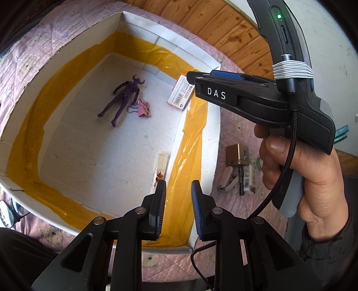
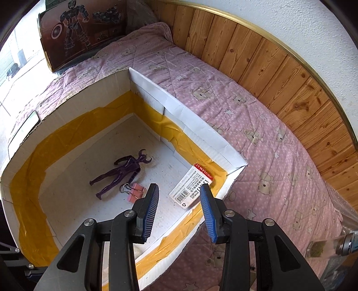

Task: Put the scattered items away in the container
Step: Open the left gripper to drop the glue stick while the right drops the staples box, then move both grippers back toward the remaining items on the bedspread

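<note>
left tongs (image 1: 179, 208) parted, empty, right tongs (image 2: 180, 212) parted, empty

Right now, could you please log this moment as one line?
left gripper open, empty | right gripper open, empty | box: purple figure, staples box

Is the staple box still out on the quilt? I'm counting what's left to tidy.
No: the staple box lies inside the cardboard box, propped in its corner against the yellow-taped wall.
</note>
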The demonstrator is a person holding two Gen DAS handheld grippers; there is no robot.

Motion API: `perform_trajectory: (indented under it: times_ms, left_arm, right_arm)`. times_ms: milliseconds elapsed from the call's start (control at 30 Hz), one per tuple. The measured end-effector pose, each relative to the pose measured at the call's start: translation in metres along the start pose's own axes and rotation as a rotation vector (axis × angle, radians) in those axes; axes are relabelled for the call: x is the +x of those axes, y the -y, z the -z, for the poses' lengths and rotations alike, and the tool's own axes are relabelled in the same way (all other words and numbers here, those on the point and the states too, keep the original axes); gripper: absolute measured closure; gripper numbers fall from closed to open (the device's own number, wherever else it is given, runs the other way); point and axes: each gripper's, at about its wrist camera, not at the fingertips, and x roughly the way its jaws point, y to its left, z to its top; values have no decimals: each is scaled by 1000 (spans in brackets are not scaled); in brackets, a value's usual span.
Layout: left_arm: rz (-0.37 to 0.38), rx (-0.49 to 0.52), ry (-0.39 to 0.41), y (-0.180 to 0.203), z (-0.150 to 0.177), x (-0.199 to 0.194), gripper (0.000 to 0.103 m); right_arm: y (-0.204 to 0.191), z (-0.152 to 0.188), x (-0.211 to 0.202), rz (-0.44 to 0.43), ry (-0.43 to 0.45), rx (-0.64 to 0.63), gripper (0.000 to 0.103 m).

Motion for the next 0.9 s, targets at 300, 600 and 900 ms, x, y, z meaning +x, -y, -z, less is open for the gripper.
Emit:
perform_trajectory:
  times_ms: [300,600,900]
  left_arm:
    - [-16,28,26,9,17,-22,79]
    - [-69,140,157,23,46,-52,78]
    - [-132,235,237,33,84,-64,78]
  right_arm:
    - [-7,11,-25,-77,22,42,63]
    - [-6,40,-73,-182,116,120,63]
    - [-18,86,-121,-296,251,193,63]
